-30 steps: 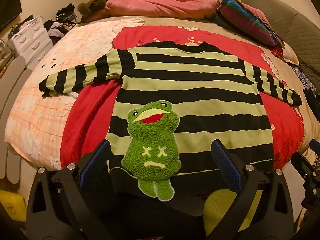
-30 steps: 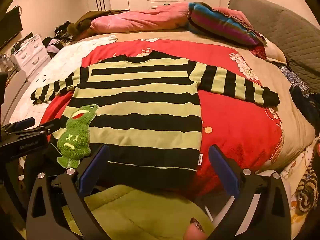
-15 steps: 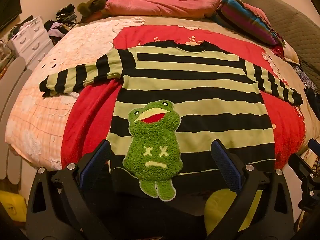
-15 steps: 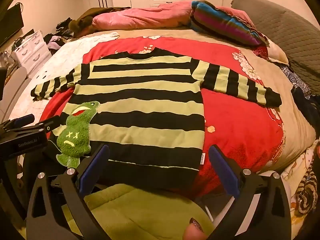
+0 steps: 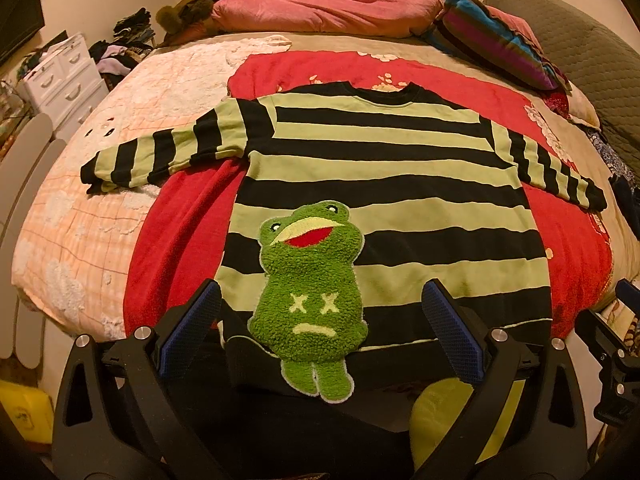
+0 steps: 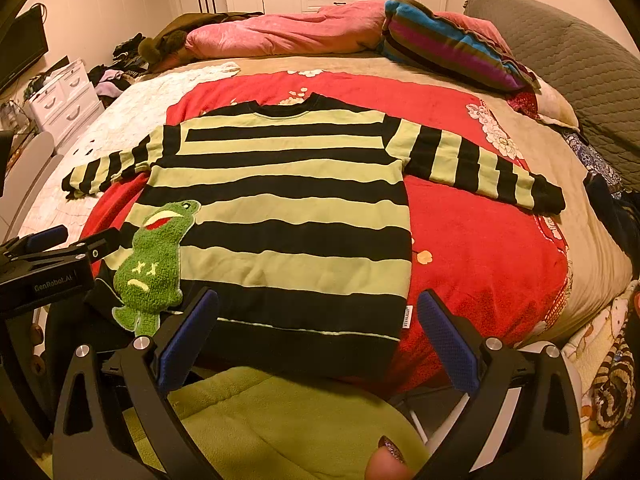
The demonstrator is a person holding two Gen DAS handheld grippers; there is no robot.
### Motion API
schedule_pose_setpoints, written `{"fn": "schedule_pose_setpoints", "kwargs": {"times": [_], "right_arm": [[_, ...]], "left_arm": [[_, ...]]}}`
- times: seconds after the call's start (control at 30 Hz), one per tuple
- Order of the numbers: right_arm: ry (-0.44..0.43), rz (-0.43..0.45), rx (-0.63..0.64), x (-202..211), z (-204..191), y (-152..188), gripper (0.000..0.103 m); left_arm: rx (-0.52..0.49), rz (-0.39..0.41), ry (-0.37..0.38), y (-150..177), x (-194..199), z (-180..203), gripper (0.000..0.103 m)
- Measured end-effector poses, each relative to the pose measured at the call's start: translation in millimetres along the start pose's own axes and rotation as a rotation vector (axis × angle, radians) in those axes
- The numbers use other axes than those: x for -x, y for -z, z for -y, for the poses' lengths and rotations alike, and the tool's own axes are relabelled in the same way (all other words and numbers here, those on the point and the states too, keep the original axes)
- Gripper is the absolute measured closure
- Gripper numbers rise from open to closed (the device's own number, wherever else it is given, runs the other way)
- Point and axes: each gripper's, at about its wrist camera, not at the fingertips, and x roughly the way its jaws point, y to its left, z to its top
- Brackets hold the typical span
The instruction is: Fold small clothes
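White lettering "GenRobot.AI" reads on the housing of the left tongs [image 6: 60, 240], seen at the left edge of the right wrist view; a small white side label [image 6: 405, 317] sits on the sweater's hem edge, its print too small to read. Striped sweater [image 5: 380, 184], black and pale green, lies flat on the red blanket [image 5: 176, 236] on the bed [image 5: 76, 216], both sleeves spread outward, hem toward the tongs. Frog patch [image 5: 310, 292] lies low on the sweater between the spread fingers of the left tongs [image 5: 320, 332], holding nothing. Right tongs [image 6: 316, 330] likewise spread wide and empty, the hem's right part lying between their fingers.
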Motion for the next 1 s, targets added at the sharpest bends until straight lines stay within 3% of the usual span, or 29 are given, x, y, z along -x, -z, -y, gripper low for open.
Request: {"fn": "schedule_pose_setpoints", "kwargs": {"times": [1.0], "right_arm": [[-0.006, 0.0, -0.01, -0.7, 1.6, 1.0, 0.004]], "left_arm": [[-0.002, 0.001, -0.003, -2.2, -0.7, -1.1, 0.009]]}}
